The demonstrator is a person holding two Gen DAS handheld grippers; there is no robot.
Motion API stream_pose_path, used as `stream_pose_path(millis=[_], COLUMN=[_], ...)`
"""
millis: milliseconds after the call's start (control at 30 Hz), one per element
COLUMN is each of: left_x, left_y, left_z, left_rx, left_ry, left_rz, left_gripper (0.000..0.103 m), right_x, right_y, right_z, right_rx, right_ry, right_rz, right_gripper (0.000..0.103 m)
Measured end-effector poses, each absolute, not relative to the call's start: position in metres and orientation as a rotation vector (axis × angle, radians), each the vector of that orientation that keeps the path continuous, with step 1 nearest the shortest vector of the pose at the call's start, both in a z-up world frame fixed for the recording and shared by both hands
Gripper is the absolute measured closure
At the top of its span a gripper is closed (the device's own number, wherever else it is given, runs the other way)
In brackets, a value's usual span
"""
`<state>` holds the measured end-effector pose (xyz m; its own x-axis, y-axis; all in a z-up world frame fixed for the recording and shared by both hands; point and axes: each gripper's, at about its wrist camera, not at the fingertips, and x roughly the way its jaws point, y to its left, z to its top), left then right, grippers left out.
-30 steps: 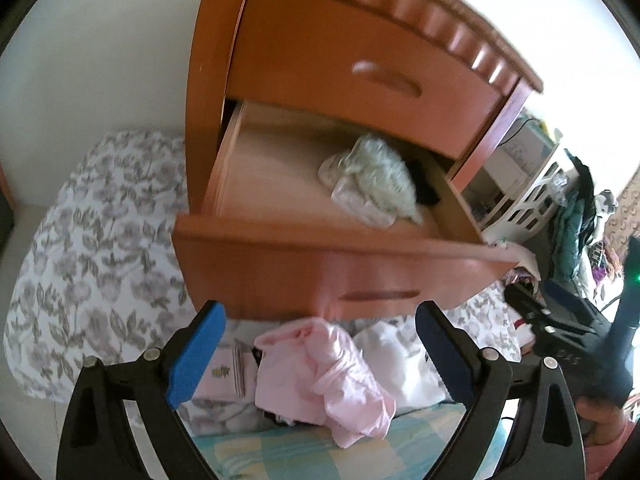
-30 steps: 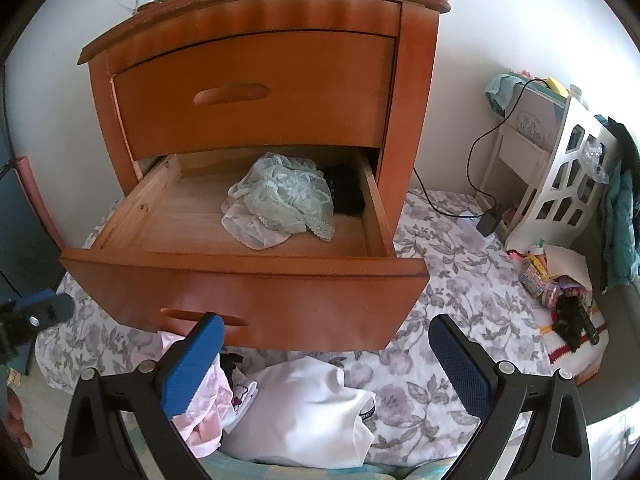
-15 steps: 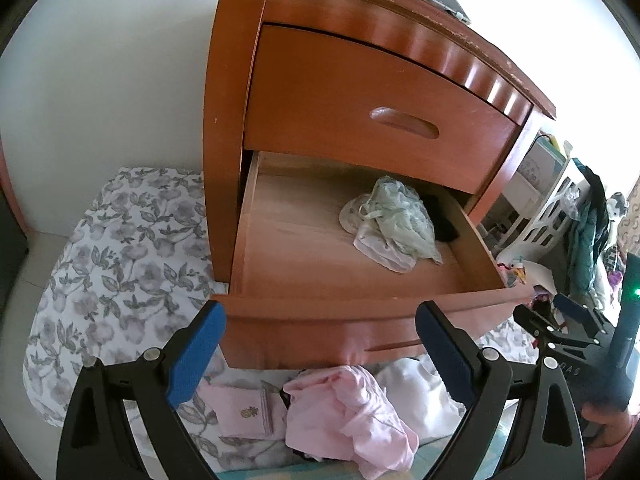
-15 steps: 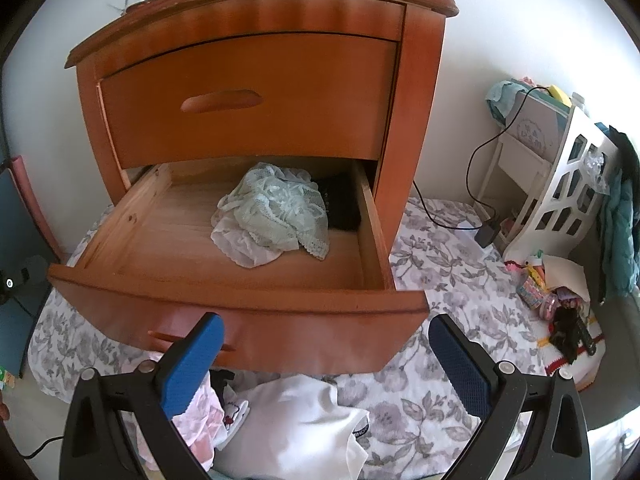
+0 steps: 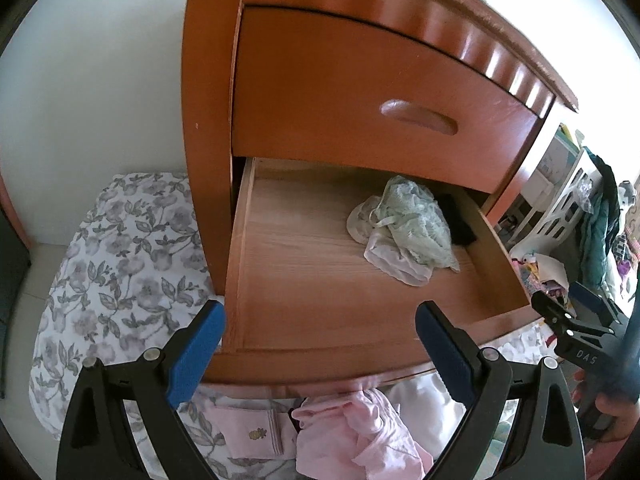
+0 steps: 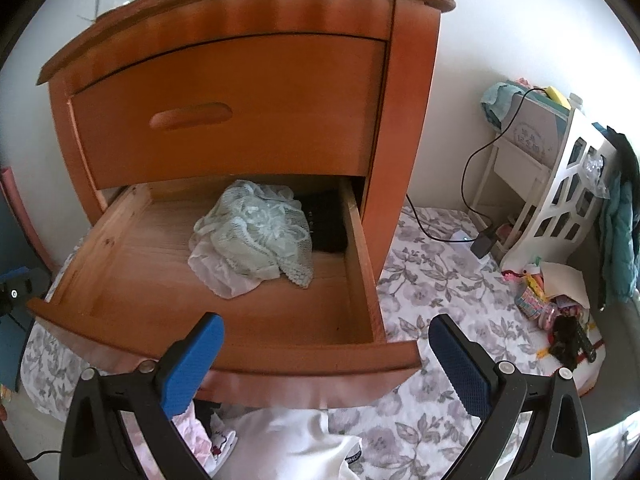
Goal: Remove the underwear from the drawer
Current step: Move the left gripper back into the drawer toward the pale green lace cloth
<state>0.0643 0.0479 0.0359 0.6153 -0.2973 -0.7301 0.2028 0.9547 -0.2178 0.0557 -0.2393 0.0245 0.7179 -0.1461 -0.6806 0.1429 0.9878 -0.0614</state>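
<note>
Both the left gripper (image 5: 318,354) and right gripper (image 6: 326,364) hover wide open and empty at the bottom of frame above the pulled-out lower drawer (image 6: 362,264), apparently lining up on the mint lace underwear (image 6: 260,236) bunched mid-frame toward its back right corner.

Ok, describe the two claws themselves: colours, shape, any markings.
Both match. The left claw and the right claw each have two black, cut-out triangular arms with silver screw heads, tipped with blue textured pads. In the left wrist view the right claw's black body shows white "DAS" lettering. No sleeves are visible.
</note>
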Motion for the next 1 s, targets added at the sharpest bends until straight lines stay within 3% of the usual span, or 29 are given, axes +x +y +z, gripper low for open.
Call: stream_pose_path(millis=[1000], left_x=[0.165], left_y=[-0.02], left_z=[0.023], left_rx=[-0.035], left_ry=[1.097], left_rz=[-0.373], left_gripper=[0.007], right_x=[0.106], right_y=[-0.263], right_z=[-0.005], right_rx=[-0.01], right_ry=[0.789], right_rz=[-0.157], right_gripper=[0.0])
